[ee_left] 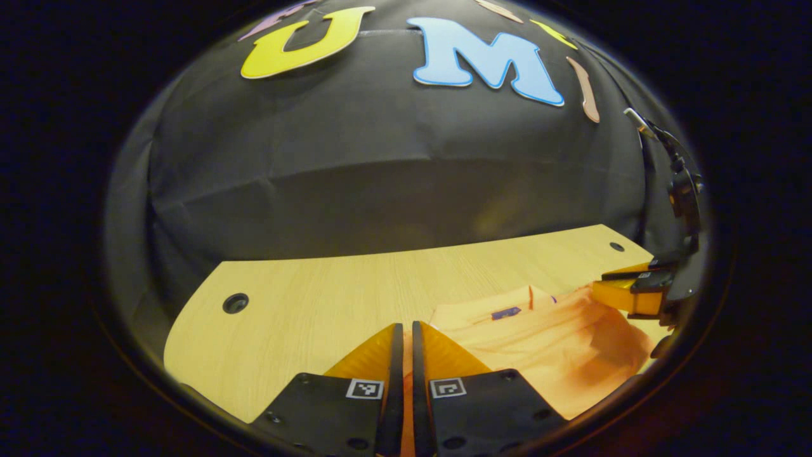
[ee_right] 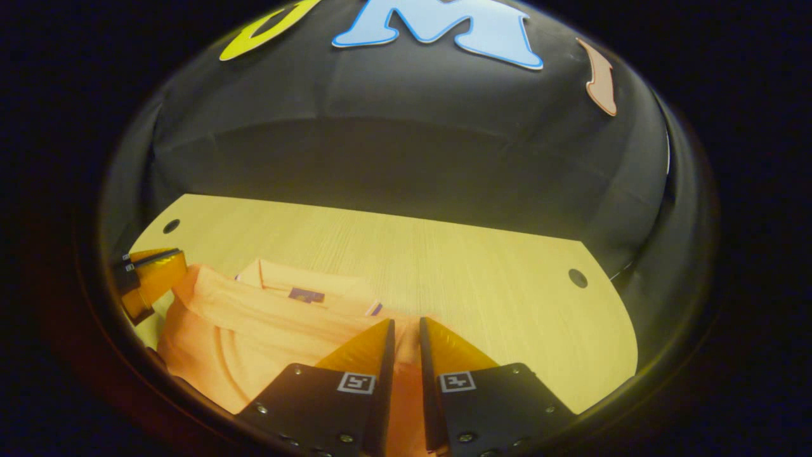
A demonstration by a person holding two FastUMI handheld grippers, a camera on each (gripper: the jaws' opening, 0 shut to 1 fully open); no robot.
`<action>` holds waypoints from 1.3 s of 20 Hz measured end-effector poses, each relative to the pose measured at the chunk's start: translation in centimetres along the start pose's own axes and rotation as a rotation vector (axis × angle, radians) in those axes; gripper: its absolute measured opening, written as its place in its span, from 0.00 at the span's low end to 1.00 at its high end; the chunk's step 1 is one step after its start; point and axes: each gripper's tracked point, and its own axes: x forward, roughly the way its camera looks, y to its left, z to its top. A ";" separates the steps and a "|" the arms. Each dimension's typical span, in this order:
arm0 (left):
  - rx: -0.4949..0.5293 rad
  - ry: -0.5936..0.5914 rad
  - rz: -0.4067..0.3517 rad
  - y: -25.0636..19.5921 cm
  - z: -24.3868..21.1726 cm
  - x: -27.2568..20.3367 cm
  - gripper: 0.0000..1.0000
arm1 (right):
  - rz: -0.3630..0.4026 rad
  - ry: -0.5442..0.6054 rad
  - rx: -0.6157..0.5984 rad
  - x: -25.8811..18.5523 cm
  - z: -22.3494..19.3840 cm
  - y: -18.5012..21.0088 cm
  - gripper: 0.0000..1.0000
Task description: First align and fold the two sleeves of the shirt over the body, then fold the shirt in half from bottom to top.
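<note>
An orange shirt (ee_left: pixel 552 349) lies on the wooden table (ee_left: pixel 330 292), its collar and dark neck label (ee_left: pixel 505 312) toward the wall. In the left gripper view my left gripper (ee_left: pixel 403 330) stands shut on the shirt's fabric, which shows in the narrow slit between the fingers. The right gripper (ee_left: pixel 634 292) shows at the far right, at the shirt's other edge. In the right gripper view my right gripper (ee_right: pixel 406 327) is shut on the shirt (ee_right: pixel 254 336) too, with orange cloth between its fingers. The left gripper (ee_right: pixel 149 273) shows at the far left there.
The table (ee_right: pixel 482 266) has a round cable hole near each back corner (ee_left: pixel 235 303) (ee_right: pixel 577 277). The booth's black cloth wall (ee_left: pixel 380 178) rises right behind the table. Bare wood lies left of the shirt in the left gripper view and right of it in the right gripper view.
</note>
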 end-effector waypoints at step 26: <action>-0.048 -0.340 0.064 -9.1 9.5 -27.1 0.94 | 0.034 -0.439 -0.023 -29.8 3.0 -5.7 0.87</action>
